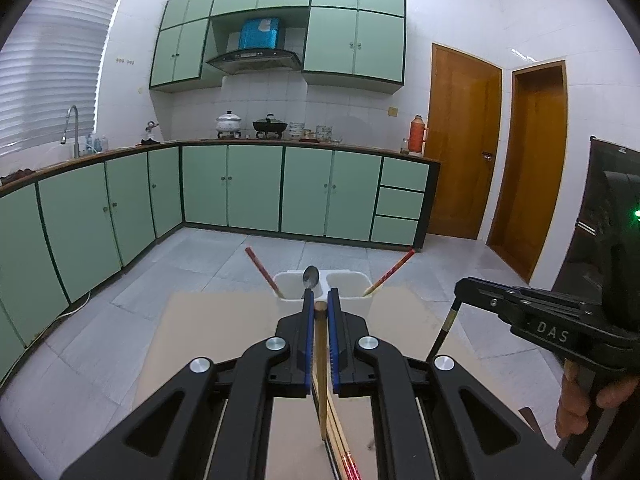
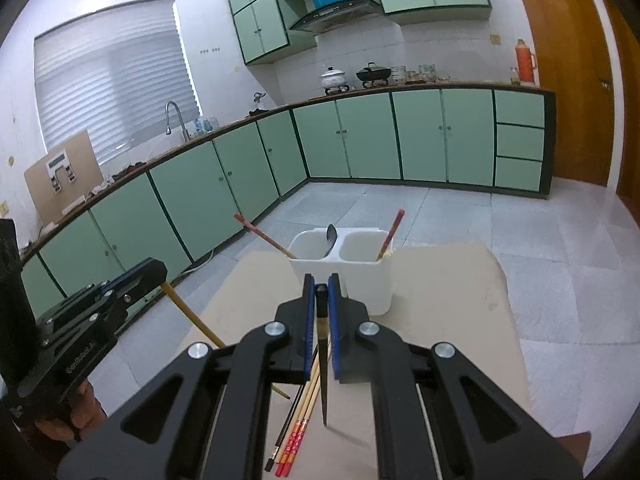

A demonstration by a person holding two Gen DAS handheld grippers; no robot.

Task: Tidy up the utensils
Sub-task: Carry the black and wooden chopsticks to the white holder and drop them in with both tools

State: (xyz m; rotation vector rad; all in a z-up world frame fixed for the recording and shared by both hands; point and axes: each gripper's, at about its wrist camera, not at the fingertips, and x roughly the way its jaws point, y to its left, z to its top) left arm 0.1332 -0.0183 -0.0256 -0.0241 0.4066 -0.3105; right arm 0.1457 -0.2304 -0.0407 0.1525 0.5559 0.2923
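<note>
My left gripper is shut on a pale wooden chopstick that hangs tip-down above the table. My right gripper is shut on a black chopstick, which also hangs tip-down. Just ahead of both stands a white two-compartment holder. Its left compartment holds a metal spoon and a red chopstick; another red chopstick leans in the right one. In the left wrist view the holder and spoon sit beyond my fingertips, and the right gripper hovers at the right.
Several loose chopsticks lie on the beige sheet covering the table, under my grippers. A person's hand holds the right gripper's handle. Green kitchen cabinets and a tiled floor lie beyond the table edge.
</note>
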